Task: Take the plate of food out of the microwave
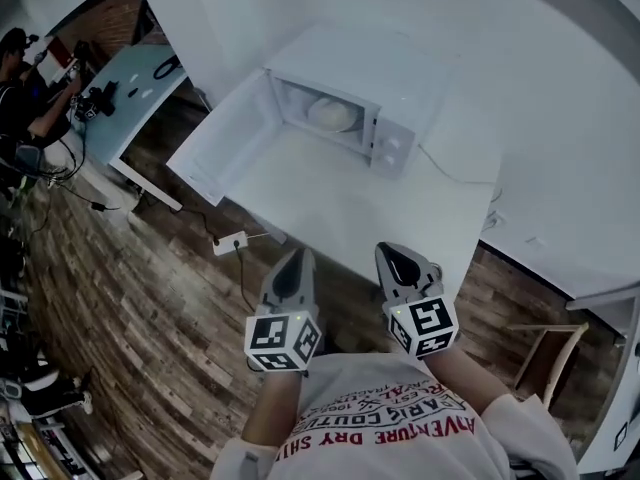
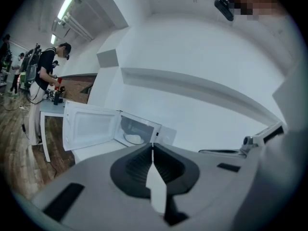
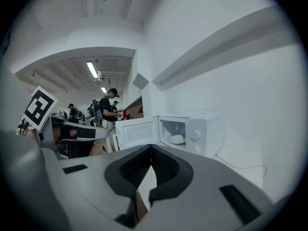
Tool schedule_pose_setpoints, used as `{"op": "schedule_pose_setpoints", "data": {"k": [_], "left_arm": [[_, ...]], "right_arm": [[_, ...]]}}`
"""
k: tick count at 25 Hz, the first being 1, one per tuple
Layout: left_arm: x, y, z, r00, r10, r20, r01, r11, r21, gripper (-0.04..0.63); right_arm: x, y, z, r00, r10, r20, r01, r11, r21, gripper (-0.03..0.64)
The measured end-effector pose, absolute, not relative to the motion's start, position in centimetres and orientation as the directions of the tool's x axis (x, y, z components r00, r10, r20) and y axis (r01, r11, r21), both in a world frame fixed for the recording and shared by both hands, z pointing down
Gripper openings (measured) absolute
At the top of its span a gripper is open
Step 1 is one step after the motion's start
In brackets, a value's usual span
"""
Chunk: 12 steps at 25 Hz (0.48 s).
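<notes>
White table [image 1: 330,198] carries a white microwave [image 1: 400,78] at its far side, with the door [image 1: 225,133] standing fully open to the left. The plate of food [image 1: 331,115] sits inside the cavity, untouched. The left gripper [image 1: 298,255] and right gripper [image 1: 388,250] hang side by side over the near table edge, well apart from the oven. Both pairs of jaws are closed tip to tip, with nothing between them. Assessment: the reach toward the plate is not yet made. The next move calls for parting the jaws, entering the cavity and taking the plate by its rim, kept level.
</notes>
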State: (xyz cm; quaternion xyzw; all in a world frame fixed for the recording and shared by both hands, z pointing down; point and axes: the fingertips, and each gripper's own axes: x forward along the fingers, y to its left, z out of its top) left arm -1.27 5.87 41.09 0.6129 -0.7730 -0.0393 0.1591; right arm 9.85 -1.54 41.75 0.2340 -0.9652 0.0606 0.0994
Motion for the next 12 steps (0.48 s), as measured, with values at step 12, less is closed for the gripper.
{"op": "schedule_pose_setpoints", "data": {"k": [12], "left_arm": [[-15.0, -2.4, 40.7, 0.048, -0.970, 0.237, -0.964, 0.017, 0.265, 0.014]], "right_arm": [[-3.6, -7.2, 41.4, -0.748, -0.620, 0.238, -0.653, 0.751, -0.094, 0.010]]}}
